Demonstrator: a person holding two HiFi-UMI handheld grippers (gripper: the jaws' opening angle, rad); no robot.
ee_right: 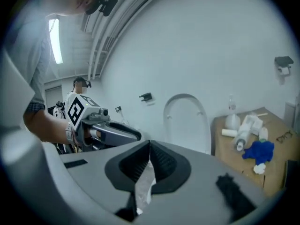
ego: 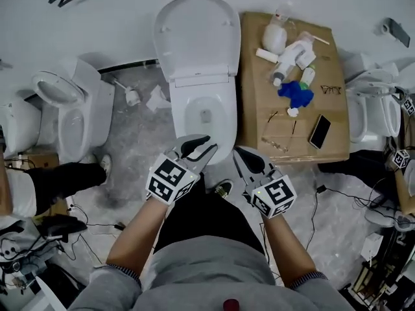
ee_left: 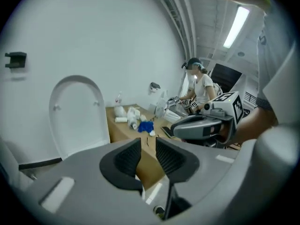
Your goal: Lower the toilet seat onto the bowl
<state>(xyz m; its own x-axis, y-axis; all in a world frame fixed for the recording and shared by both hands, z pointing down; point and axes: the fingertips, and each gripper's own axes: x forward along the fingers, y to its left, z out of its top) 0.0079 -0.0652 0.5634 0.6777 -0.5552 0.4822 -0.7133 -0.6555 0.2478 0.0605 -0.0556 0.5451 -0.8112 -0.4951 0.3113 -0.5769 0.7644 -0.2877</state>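
White wall (ego: 123, 15) behind upright toilet seat (ego: 196, 34)

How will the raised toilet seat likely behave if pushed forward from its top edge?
The toilet seat looks like rigid moulded plastic, so it probably stays stiff. Hinged at the bowl, it would likely swing down rather than slide. Its glossy surface may be slippery.

White toilet seat (ego: 198, 37) apparently raised upright; bowl (ego: 180, 118) uncovered.
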